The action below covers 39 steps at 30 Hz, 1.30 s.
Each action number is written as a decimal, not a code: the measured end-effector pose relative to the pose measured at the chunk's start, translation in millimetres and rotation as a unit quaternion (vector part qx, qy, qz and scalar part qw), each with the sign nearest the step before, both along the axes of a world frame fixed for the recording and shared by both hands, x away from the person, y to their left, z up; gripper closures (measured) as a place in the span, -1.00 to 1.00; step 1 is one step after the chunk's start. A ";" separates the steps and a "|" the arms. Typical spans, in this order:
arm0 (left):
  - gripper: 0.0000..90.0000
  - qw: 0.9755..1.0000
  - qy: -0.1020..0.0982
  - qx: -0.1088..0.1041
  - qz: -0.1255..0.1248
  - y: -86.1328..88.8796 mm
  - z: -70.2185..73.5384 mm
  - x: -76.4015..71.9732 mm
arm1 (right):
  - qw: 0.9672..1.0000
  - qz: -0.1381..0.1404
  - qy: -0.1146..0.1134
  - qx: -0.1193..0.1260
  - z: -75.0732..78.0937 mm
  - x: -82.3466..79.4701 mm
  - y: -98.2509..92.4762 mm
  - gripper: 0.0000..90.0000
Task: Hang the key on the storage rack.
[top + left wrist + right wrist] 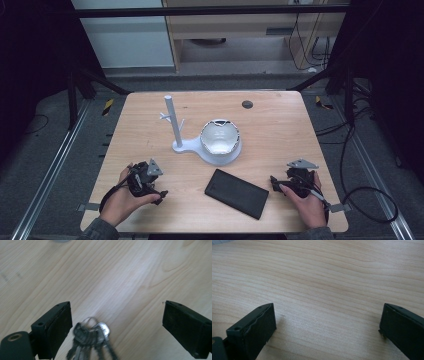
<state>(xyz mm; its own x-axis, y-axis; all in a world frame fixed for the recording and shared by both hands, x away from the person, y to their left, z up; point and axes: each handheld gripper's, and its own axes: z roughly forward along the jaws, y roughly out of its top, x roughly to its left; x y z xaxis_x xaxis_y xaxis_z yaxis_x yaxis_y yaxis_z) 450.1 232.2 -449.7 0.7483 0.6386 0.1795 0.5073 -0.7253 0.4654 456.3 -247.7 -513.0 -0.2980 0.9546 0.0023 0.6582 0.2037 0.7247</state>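
My left gripper [117, 322] is low over the table [125, 277] w/ jaws wide apart, and the keys [91, 337] lie flat between them, nearer one jaw. I'm squared up like that so a squeeze would catch the bunch; not touching yet, I think. From above, the left gripper [145, 182] sits at the near left corner. My right gripper [327, 327] is also apart, nothing between the jaws but bare wood, parked at the near right [292, 185] out of the way. The stand [175, 125] w/ pegs and bowl [219, 137] is mid-table, prob. where the keys hang. Black case [236, 193] lies between my hands.
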 end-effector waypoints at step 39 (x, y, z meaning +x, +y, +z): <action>0.46 0.994 0.111 -0.006 0.017 46.1 -16.0 16.5 | 1.000 0.006 0.000 -0.001 0.1 -4.5 -0.5 -0.98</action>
<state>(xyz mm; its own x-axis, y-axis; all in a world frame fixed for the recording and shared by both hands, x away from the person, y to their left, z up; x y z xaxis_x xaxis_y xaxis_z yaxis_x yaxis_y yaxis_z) 466.6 278.3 -465.7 0.7470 0.6648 0.0053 0.6219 -0.7015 0.3480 451.8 -248.3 -512.9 -0.3102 0.9507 0.0011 0.6555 0.2131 0.7245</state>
